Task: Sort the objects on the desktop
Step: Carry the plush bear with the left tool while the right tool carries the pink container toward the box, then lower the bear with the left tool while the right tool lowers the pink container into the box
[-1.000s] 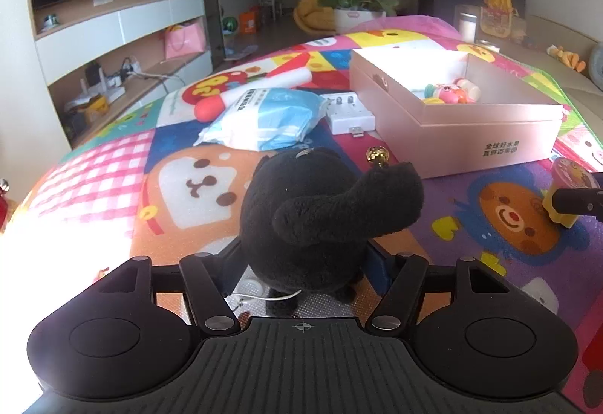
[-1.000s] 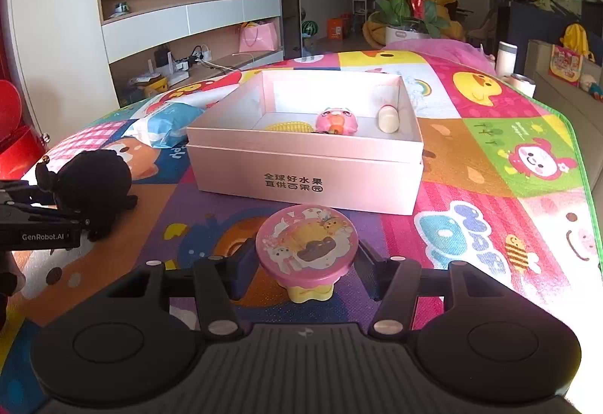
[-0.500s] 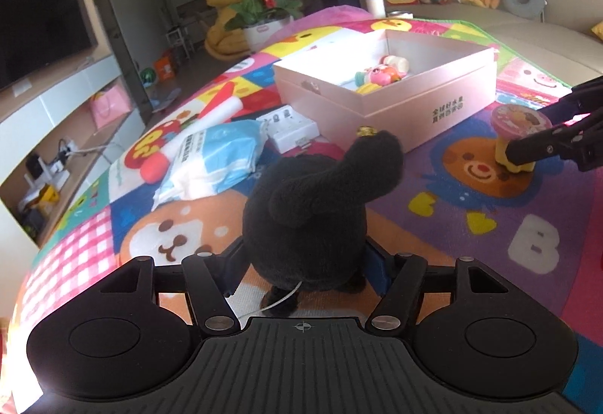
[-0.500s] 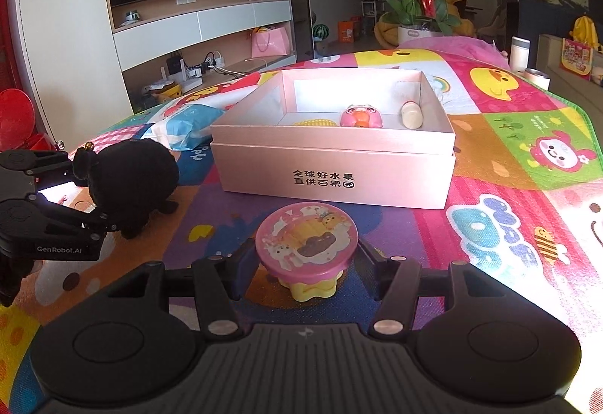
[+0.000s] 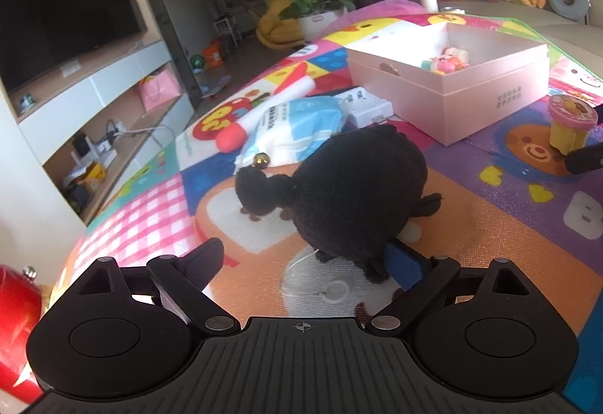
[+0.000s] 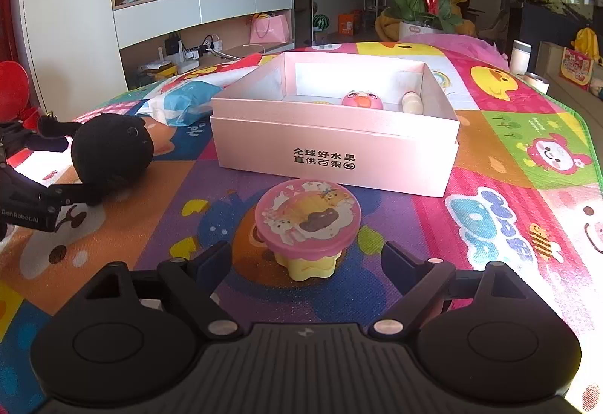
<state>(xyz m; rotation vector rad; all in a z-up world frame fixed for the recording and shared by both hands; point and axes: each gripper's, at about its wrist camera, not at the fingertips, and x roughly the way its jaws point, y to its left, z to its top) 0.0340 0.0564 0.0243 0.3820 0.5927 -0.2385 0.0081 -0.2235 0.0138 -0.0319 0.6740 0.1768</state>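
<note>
Black plush toy [image 5: 354, 195] on mat [image 5: 490, 218], mid-mat, just left of pink box [image 5: 452, 75]. Left gripper [image 5: 305, 263] fingers wide, right finger touching plush (not gripped). Right gripper [image 6: 305, 259] wide around pink-lidded cup [image 6: 307, 222]. Centre plush between fingers, then close.

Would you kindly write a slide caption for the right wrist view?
Open right gripper straddles a pink-lidded toy pot on the play mat, facing the open pink box.

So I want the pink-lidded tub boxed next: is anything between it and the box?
Nothing visible: only bare mat lies between the tub and the box. The right gripper is open around it.
</note>
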